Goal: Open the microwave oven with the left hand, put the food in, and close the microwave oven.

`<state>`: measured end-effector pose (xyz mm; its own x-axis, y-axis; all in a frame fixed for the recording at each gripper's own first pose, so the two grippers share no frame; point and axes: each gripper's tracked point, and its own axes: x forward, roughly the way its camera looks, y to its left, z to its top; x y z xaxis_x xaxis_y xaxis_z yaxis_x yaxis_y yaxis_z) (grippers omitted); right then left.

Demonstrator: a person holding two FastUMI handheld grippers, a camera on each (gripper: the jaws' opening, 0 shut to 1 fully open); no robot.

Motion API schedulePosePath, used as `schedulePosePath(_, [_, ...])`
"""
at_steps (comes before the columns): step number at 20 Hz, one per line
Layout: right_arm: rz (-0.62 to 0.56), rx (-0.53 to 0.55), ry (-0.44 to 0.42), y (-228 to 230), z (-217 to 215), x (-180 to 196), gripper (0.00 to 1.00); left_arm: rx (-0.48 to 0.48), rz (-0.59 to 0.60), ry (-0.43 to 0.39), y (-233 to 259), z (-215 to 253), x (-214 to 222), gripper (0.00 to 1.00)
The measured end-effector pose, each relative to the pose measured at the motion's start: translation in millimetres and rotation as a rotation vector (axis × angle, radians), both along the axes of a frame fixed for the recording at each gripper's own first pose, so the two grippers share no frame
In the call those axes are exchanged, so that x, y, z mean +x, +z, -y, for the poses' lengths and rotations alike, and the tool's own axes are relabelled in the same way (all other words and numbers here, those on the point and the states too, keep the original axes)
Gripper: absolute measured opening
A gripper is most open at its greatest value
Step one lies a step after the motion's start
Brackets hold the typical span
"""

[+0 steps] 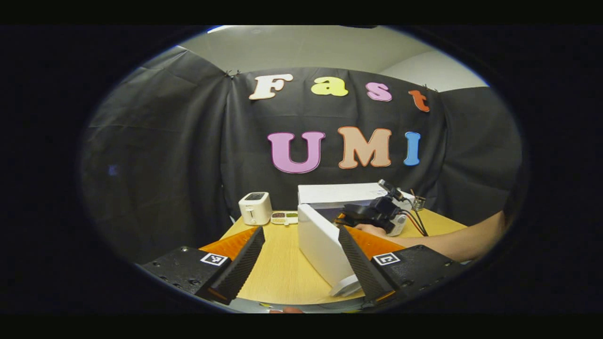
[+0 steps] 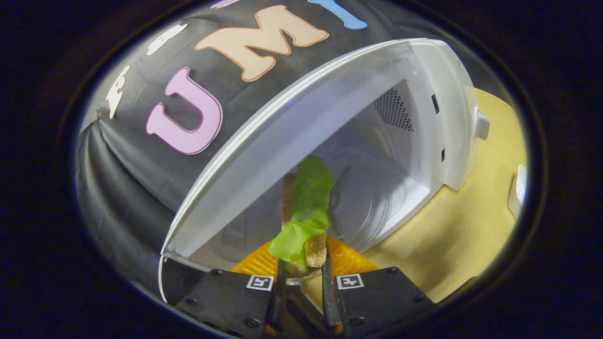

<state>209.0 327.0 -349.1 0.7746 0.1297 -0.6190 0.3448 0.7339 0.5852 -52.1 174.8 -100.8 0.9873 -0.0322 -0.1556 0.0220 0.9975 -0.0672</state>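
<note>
Right tongs are clamped on the food, a slice of coarse-crumbed bread with a limp green lettuce leaf draped over it. The food is held upright at the mouth of the microwave oven, not yet resting on the floor of the cavity. The cavity is smooth, glossy white with a round turntable recess and a perforated vent panel on the side wall.

Left tongs stand apart, holding nothing, just beside the open door, a flat white panel swung toward the camera. The surface is pale wood grain; a small white toaster stands toward the back.

Risks, as judged: the leaf lies loose and may slide off on release; the upright slice may topple or catch the door frame; the unrestrained door may swing against the right arm; closing early would trap the tongs.
</note>
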Motion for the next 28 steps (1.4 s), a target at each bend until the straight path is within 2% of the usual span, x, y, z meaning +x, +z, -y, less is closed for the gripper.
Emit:
schedulePosePath(4, [0.005, 0.017, -0.050, -12.7, -0.4, 25.7, 0.34, 0.005, -0.007, 0.007, -0.2, -8.5, 2.1, 0.96])
schedulePosePath(7, [0.026, 0.014, -0.063, -16.4, -2.4, 42.5, 0.34, 0.002, -0.015, 0.001, -3.4, -9.9, 4.7, 0.94])
schedulePosePath(8, [0.035, 0.009, -0.056, -17.2, -3.8, 46.9, 0.27, -0.005, -0.021, -0.004, -4.4, -7.6, 6.5, 0.96])
schedulePosePath(9, [0.043, 0.003, -0.050, -18.1, -4.7, 50.3, 0.27, -0.009, -0.026, -0.011, -5.0, -5.9, 6.5, 0.96])
schedulePosePath(11, [0.058, -0.029, -0.058, -20.3, 0.5, 54.7, 0.43, -0.009, -0.024, -0.017, -4.1, -4.6, 9.1, 0.94])
schedulePosePath(12, [0.055, -0.054, -0.062, -21.8, 3.9, 54.6, 0.34, -0.009, -0.022, -0.019, -4.4, -4.3, 9.8, 0.96])
schedulePosePath(13, [0.048, -0.093, -0.061, -24.7, 8.9, 51.8, 0.34, -0.009, -0.021, -0.019, -4.1, -4.0, 10.8, 0.96])
schedulePosePath(15, [0.029, -0.170, -0.047, -30.3, 21.4, 47.9, 0.50, -0.014, -0.026, -0.021, -5.8, -4.7, 13.3, 0.96])
schedulePosePath(16, [0.021, -0.178, -0.032, -32.3, 21.8, 46.7, 0.62, -0.016, -0.024, -0.022, -5.1, -4.2, 13.4, 0.94])
schedulePosePath(17, [0.009, -0.182, -0.023, -33.7, 21.4, 43.5, 0.66, -0.019, -0.021, -0.025, -3.8, -3.5, 13.8, 0.94])
schedulePosePath(18, [-0.005, -0.191, -0.020, -36.0, 24.4, 41.1, 0.89, -0.020, -0.023, -0.029, -4.4, -2.3, 14.1, 0.96])
schedulePosePath(20, [-0.022, -0.232, -0.022, -38.5, 34.2, 37.3, 0.90, -0.022, -0.023, -0.035, -5.2, -0.1, 14.5, 0.96])
schedulePosePath(23, [-0.020, -0.280, 0.017, -38.9, 38.3, 32.1, 0.90, -0.024, -0.018, -0.043, -2.3, 3.3, 13.4, 0.94])
schedulePosePath(24, [-0.018, -0.288, 0.026, -37.7, 37.8, 30.2, 0.99, -0.026, -0.019, -0.045, -2.2, 3.6, 12.7, 0.96])
schedulePosePath(28, [0.014, -0.309, 0.046, -25.1, 40.5, 24.6, 0.99, -0.027, -0.018, -0.044, -1.8, 3.9, 10.5, 0.94])
